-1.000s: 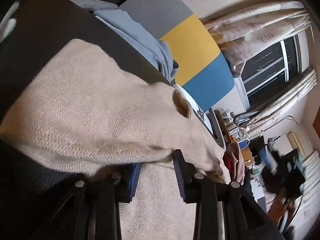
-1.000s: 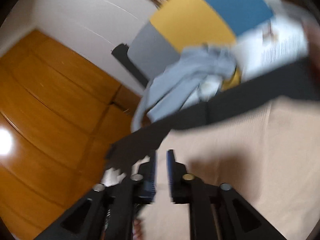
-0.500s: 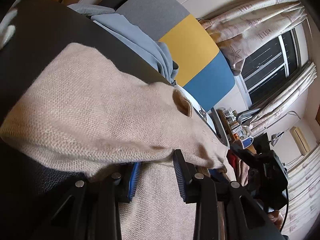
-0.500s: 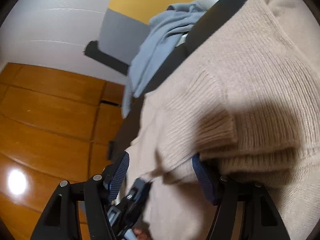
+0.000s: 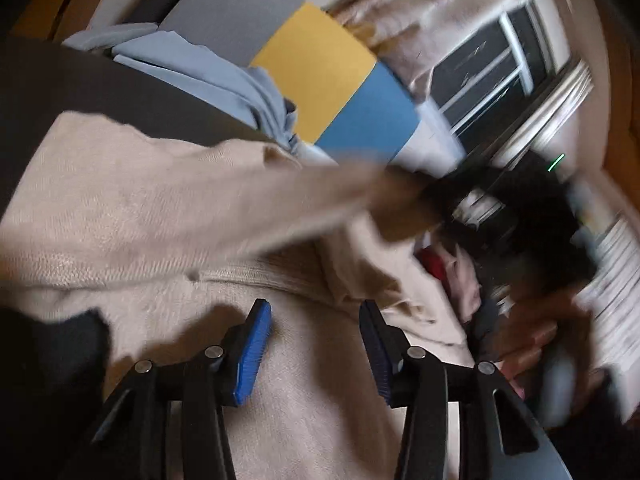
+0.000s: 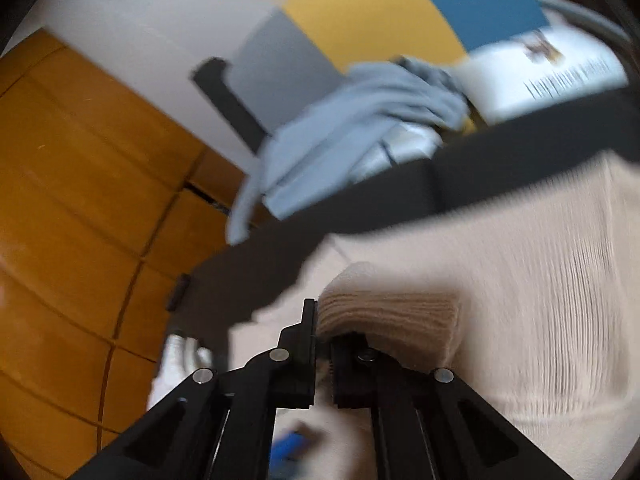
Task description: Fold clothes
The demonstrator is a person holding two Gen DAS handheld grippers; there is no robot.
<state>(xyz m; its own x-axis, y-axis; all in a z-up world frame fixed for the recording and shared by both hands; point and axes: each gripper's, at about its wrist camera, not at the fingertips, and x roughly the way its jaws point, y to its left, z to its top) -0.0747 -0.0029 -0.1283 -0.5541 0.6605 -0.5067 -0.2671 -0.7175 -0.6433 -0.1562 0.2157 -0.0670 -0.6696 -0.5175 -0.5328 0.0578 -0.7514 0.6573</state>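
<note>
Ahead and left of the left gripper (image 5: 316,340), a pale blue garment (image 5: 208,76) drapes over the black bench (image 5: 120,96). Its jaws have just been opening and stand released above the beige knit sweater (image 5: 132,208). A lifted fold stretches blurred across its view. The right gripper (image 6: 322,344) is clenched on the sweater's ribbed cuff (image 6: 392,316); wooden panelling (image 6: 80,200) lies to its left.
</note>
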